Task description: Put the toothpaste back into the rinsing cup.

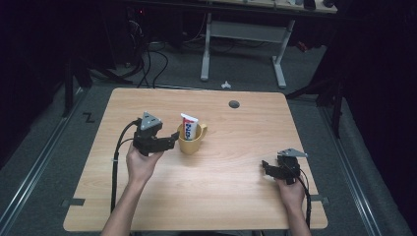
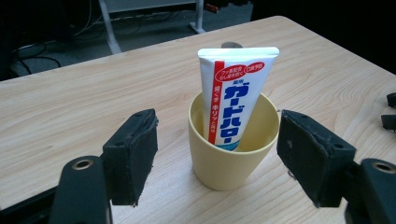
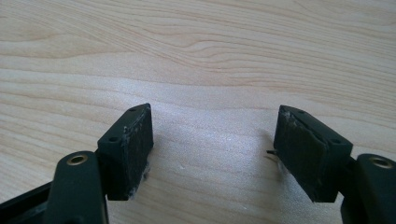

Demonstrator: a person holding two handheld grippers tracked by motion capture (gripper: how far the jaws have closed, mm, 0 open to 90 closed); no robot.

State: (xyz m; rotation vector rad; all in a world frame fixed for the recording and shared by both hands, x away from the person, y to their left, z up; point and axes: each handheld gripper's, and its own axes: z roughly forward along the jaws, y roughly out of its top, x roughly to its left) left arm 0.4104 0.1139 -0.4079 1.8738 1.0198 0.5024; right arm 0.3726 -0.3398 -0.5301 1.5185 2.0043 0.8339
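Observation:
A yellow mug (image 1: pixel 192 140) (image 2: pixel 232 144) stands upright near the middle of the wooden table (image 1: pixel 221 206), its handle toward the right. A white toothpaste tube (image 1: pixel 189 127) (image 2: pixel 233 102) with red and blue print stands inside it, leaning on the rim. My left gripper (image 1: pixel 173 138) (image 2: pixel 215 163) is open just left of the mug; in the left gripper view its jaws flank the mug without touching it. My right gripper (image 1: pixel 266 167) (image 3: pixel 214 149) is open low over bare wood at the table's right, nothing between its jaws.
A round grommet hole (image 1: pixel 234 104) sits near the table's far edge. Beyond the table are a grey carpeted floor, cables (image 1: pixel 147 64) and the white legs of another desk (image 1: pixel 280 69). Dark surroundings flank both sides.

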